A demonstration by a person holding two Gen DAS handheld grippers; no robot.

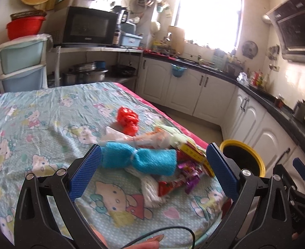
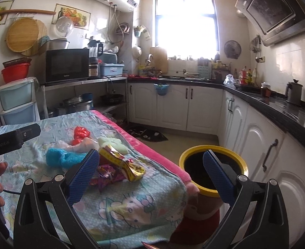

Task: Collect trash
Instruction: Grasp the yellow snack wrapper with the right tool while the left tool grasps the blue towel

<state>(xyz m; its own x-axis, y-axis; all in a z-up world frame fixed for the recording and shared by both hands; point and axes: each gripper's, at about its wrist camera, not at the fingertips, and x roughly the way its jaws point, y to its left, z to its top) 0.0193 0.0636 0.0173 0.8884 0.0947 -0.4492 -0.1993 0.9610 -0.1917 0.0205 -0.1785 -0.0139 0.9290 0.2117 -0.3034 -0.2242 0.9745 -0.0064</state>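
Trash lies in one small heap on the worktop with the cartoon cat cloth [image 1: 38, 112]. Between the left gripper [image 1: 153, 164] fingers, which are spread wide and hold nothing, sit one blue cloth roll [image 1: 140, 159], one white rope bundle [image 1: 150, 188] and some shiny wrappers [image 1: 185, 176]. One red bag [image 1: 127, 120] lies farther ahead. The right gripper [image 2: 151, 171] is wide too, and empty. One yellow wrapper [image 2: 121, 161] lies just past its left finger. One yellow-rimmed bin [image 2: 194, 155] stands behind its right finger.
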